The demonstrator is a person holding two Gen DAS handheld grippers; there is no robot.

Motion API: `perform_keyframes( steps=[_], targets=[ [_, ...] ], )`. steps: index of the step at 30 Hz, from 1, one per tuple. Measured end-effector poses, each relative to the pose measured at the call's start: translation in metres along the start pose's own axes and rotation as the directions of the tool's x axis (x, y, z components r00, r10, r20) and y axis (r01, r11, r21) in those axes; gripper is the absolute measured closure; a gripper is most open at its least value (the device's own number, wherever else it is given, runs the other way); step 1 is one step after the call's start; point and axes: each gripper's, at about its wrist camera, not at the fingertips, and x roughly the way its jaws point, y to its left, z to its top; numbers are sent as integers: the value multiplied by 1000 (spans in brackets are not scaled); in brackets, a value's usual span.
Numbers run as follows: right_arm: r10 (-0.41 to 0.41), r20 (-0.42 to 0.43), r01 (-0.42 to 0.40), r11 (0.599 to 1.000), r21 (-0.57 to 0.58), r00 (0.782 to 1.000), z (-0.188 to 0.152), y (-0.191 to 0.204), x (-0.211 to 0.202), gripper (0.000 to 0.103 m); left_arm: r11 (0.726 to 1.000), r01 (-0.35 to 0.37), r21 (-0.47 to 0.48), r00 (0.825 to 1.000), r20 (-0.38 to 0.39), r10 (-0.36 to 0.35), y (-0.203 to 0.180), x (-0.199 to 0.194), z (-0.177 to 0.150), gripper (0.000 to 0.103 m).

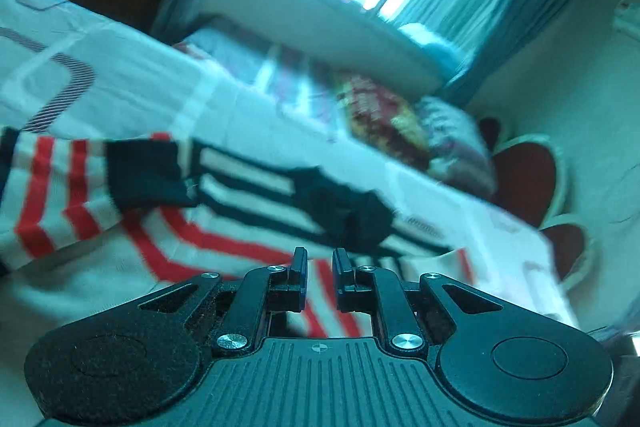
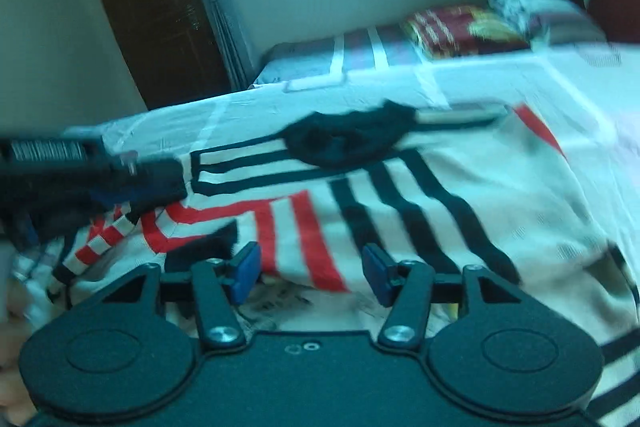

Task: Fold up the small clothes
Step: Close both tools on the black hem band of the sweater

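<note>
Left wrist view: the left gripper (image 1: 320, 261) has its jaws parted by a narrow gap with nothing between them. The striped sweater (image 1: 224, 227) lies spread on the bed (image 1: 132, 67) just ahead and below.

Right wrist view: the right gripper (image 2: 312, 269) is spread wide and empty, low over the sweater (image 2: 380, 207). Its dark collar (image 2: 348, 139) lies further ahead. The left gripper (image 2: 80, 171) shows blurred at far left, perhaps touching a sleeve.

Left tool (image 1: 320, 263), narrow gap, above striped sweater (image 1: 224, 227).
</note>
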Motion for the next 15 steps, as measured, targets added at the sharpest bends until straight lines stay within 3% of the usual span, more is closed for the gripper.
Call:
perform_keyframes(
  steps=[3,7,12,15],
  targets=[
    [57,-11,-57,998,23,998,2,-2,2,45,992,-126,-27,992,16,127,19,-20,9,90],
    [160,-47,-159,987,31,986,9,23,25,45,946,-309,-96,948,53,315,76,-50,29,89],
    [275,-118,-270,961,55,954,21,74,70,46,894,-402,-198,908,39,417,138,-65,34,89],
    [343,-158,-327,938,119,926,26,98,105,46,882,-403,-244,908,17,419,167,-71,25,89]
  ],
)
